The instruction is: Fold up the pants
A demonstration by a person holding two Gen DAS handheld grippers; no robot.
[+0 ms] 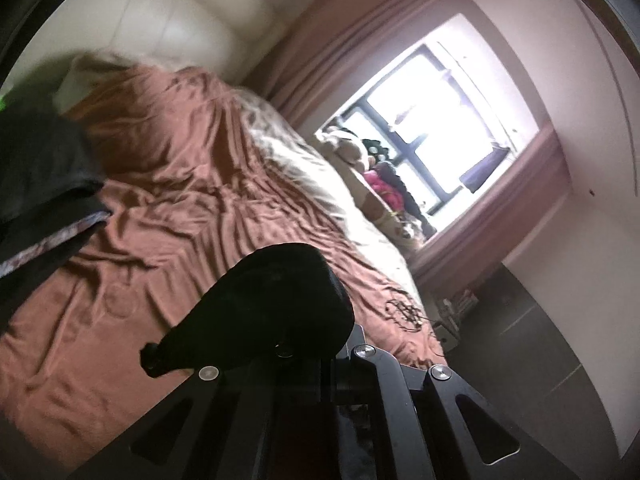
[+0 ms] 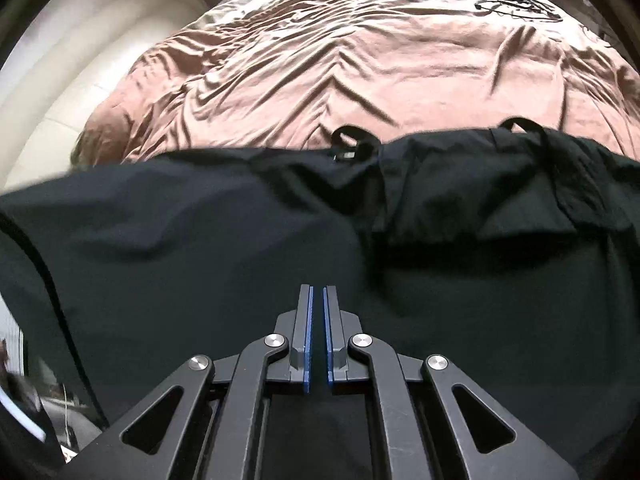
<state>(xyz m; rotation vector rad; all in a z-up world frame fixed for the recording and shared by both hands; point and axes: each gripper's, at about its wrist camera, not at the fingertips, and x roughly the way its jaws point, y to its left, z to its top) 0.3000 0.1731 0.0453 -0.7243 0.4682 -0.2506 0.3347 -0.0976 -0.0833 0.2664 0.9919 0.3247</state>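
The right gripper (image 2: 317,300) has its blue pads (image 2: 307,340) nearly together with just a sliver of gap, pointing down at the pants (image 2: 200,248), and honestly I can't tell if a thin bit of cloth is pinched in there or if it's just hovering over it. The left gripper (image 1: 168,354) is harder: its fingers are buried in a wad of black fabric (image 1: 276,300) that wraps right over the tips, so it looks clamped down on a fold of the pants with the rest trailing out of that view. From the right gripper outward, the pants spread directly ahead and below, a wide dark sheet filling the lower half of the view, with the waistband end farthest from the tips and two belt loops (image 2: 352,140) sticking up at that far edge. Past that is the brown bedspread (image 2: 360,52), very rumpled. From the left gripper, more dark clothes (image 1: 44,168) sit off to its left on the bed, and a window (image 1: 440,120) is ahead and to its right. Handling-wise: this stuff reads as thin, light and floppy, zero stiffness, so it'll sag and bunch wherever it isn't supported. My guess is you want to grab at the waistband corners or the hem edges, where the doubled seams give the pads something to bite.
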